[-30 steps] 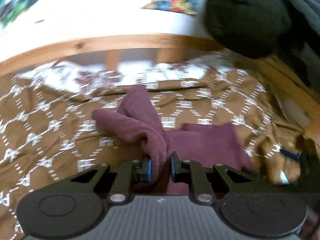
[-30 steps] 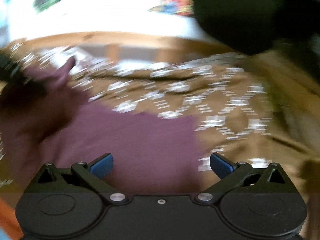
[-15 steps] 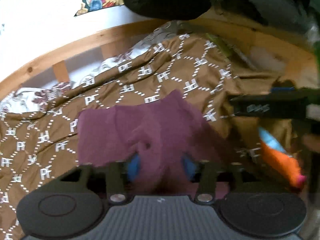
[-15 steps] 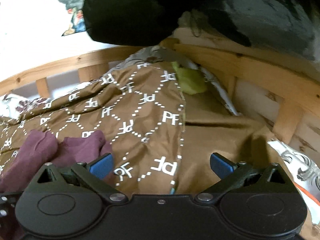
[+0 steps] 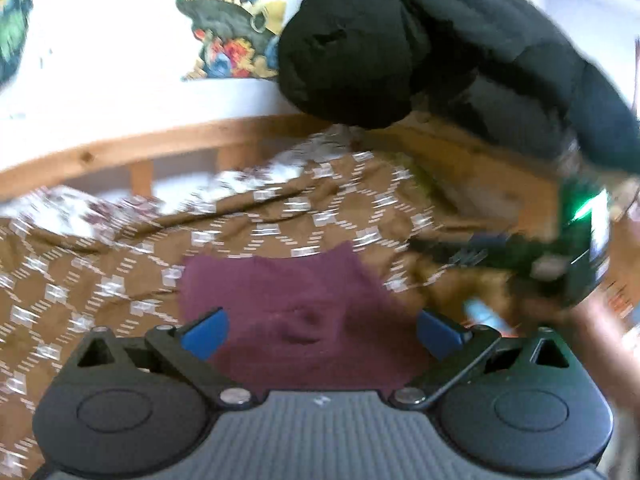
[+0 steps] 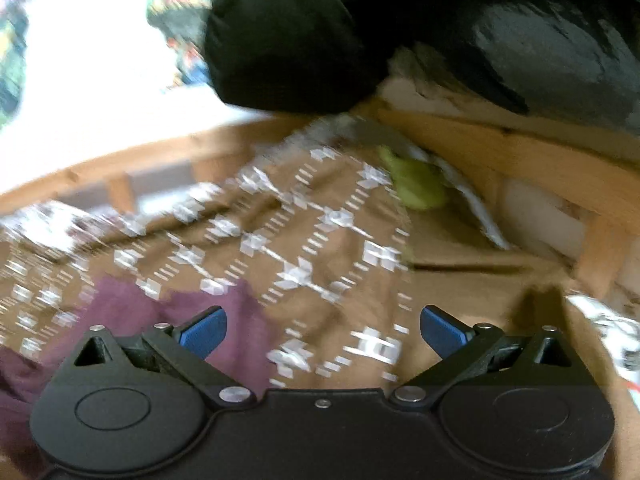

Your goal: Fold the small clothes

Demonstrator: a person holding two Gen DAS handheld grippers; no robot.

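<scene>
The left claw (image 5: 320, 330) is opening wide above the maroon cloth (image 5: 296, 312), holding nothing; lift clear without snagging the fold.

A brown blanket (image 5: 100, 264) with a white diamond pattern covers the bed, rumpled into folds across the left wrist view from 9 o'clock to the centre. A wooden bed rail (image 5: 160, 140) curves behind it from 9 toward 1 o'clock, with short upright slats below it. A bulky black padded garment (image 5: 400, 48) hangs over the rail between 12 and 2 o'clock. A colourful picture (image 5: 228, 28) sits on the white wall at 11 o'clock. In the right wrist view a lime-green cloth (image 6: 420, 184) lies at the blanket's far edge, near 1 o'clock, beside the rail. White floral-printed bedding (image 5: 60, 208) shows at 9 o'clock.
</scene>
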